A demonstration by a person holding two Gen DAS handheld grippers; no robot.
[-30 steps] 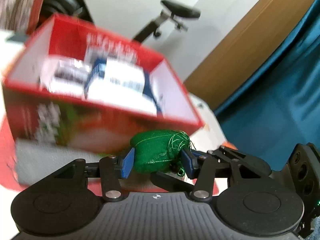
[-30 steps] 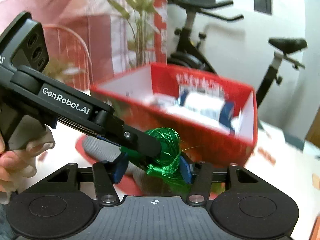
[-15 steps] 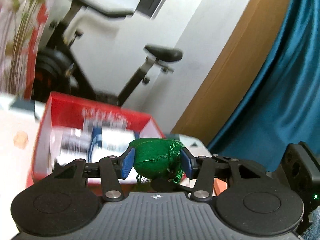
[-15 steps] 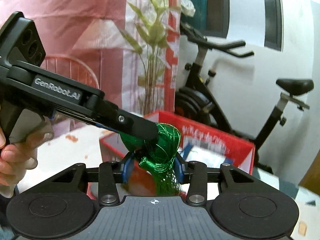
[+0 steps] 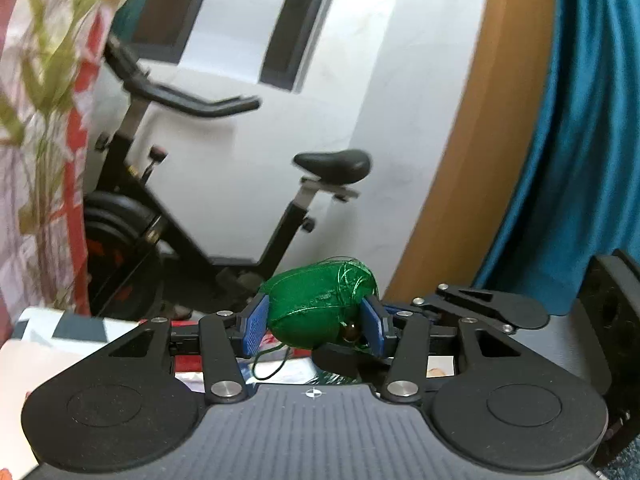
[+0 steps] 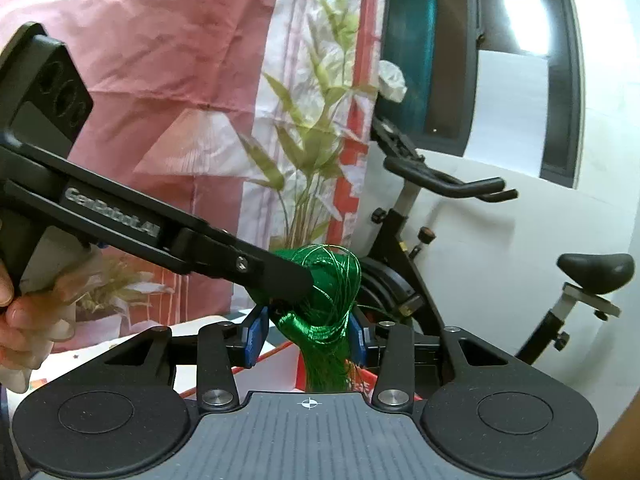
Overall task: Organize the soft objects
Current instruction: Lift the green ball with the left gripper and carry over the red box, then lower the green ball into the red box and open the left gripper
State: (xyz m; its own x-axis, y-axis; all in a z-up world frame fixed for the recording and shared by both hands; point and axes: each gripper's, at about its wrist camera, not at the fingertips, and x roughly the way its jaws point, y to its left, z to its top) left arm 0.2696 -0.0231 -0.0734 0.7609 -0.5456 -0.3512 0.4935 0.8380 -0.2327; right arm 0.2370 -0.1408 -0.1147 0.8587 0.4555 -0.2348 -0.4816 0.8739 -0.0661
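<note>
Between the blue ribbed pads of the left tongs (image 5: 316,326): 1 green pouch (image 5: 310,312), rounded and egg-shaped, of sheer glossy mesh fabric, wound with thin shiny green thread. Pads press on both of its sides; tongs part-closed on the body. Its long axis runs roughly across the tongs, the gathered, thread-wrapped end towards the right pad. A small brown bead (image 5: 351,333) sits at that end, and a thin cord loop (image 5: 272,364) hangs below. Item is held up in the air, clear of the tabletop (image 5: 60,344).

Between the pads of the right tongs (image 6: 306,334): the same pouch's other part, a tassel (image 6: 324,360) of fine glossy green strands, bunched and hanging downward, with loose wire-like loops above it. Right tongs are narrowed around this bunch, both pads against it.

Left tongs (image 6: 296,280) seen from the right wrist: matte black finger reaching in from the left, tip on the pouch; a person's hand (image 6: 24,312) on the grip.

Background: 1 black exercise bike (image 5: 168,184) with padded saddle; pink bamboo-print curtain (image 6: 180,60); teal curtain (image 5: 580,140); red box rim (image 6: 280,350) low, behind the right tongs.
</note>
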